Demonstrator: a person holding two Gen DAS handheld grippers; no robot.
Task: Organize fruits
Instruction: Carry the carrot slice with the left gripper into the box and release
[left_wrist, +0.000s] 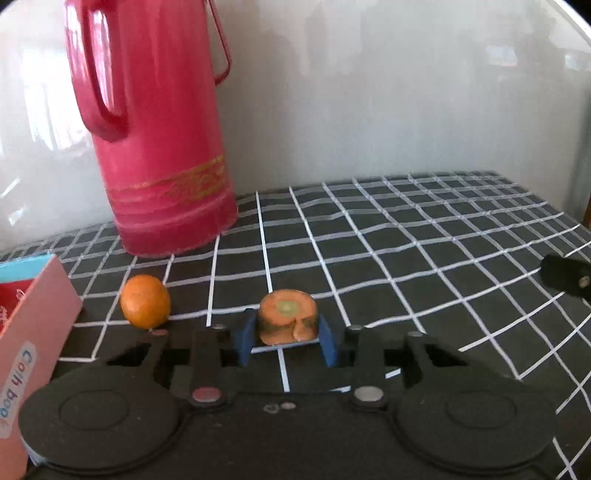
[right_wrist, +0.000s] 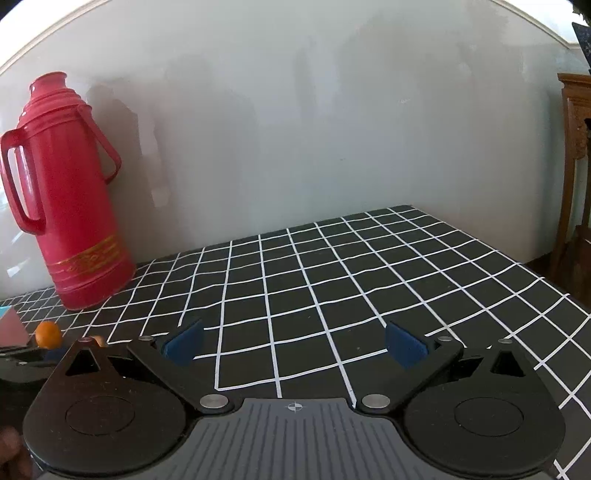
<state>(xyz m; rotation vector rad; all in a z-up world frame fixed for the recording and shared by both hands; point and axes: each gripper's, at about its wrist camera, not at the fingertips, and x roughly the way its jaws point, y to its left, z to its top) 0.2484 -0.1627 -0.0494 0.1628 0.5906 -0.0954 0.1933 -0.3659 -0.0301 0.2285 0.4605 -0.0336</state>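
Between our left gripper (left_wrist: 287, 338) jaws a carrot piece (left_wrist: 288, 320) sits clamped, the orange (left_wrist: 145, 301) waits unsorted on the desk (left_wrist: 406, 258), and our right gripper (right_wrist: 294, 345) gapes idle.

In the left wrist view the red flask (left_wrist: 162, 140) loses its top to the upper edge, and the pink box (left_wrist: 33, 350) runs off the left edge. The carrot piece (left_wrist: 288, 321) hides its lower part between the fingers (left_wrist: 243, 339). In the right wrist view the orange (right_wrist: 48, 334) at lower left is tiny, and the wooden furniture (right_wrist: 576, 166) is cut by the right edge.
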